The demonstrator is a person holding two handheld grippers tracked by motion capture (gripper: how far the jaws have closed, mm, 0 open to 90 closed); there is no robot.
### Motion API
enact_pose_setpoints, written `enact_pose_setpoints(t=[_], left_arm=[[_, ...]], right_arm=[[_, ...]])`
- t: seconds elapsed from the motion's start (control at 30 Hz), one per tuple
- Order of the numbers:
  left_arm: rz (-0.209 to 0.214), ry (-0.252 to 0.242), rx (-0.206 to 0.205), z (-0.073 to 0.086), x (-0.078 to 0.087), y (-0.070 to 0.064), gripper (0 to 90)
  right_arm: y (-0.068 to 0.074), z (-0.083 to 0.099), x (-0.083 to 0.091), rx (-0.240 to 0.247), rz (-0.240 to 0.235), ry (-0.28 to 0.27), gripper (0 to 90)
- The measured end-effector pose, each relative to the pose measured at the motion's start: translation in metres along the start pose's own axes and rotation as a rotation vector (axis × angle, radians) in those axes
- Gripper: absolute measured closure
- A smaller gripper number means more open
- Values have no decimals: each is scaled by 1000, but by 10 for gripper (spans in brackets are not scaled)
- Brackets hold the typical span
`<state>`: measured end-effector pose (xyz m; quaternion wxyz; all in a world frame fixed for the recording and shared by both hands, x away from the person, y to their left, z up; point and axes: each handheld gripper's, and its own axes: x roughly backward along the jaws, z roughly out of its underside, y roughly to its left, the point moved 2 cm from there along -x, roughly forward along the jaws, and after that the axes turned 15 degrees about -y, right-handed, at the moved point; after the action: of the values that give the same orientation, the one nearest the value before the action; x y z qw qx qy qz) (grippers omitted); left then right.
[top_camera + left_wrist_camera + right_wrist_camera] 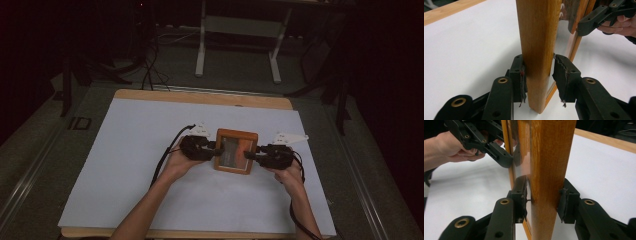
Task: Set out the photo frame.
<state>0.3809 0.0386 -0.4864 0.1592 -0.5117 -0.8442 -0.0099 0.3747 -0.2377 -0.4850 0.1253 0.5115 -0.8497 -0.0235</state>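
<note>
A wooden picture frame [235,134] with a glass front is held between both grippers over the white sheet [140,165]. My left gripper [214,146] is shut on the frame's left bar [537,50], its pads [520,77] pressed on both faces. My right gripper [252,154] is shut on the frame's right bar [549,170]. Across the glass, the left gripper view shows the right gripper [584,25] and a hand, and the right gripper view shows the left gripper [506,161]. I cannot tell whether the frame touches the sheet.
The sheet covers most of a wooden table [200,96]. A white stand [237,30] and dark cables [150,70] are on the floor behind the table. A cable trails from each gripper toward the near edge.
</note>
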Motion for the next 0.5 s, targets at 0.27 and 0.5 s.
enact_pose_setpoints(t=[0.27,0.5], left_arm=[[-51,3,21,7,31,4,630],[-73,-16,56,12,48,8,629]], right_arm=[[12,-2,-29,-21,-56,5,637],[19,-3,-45,-35,-73,2,634]])
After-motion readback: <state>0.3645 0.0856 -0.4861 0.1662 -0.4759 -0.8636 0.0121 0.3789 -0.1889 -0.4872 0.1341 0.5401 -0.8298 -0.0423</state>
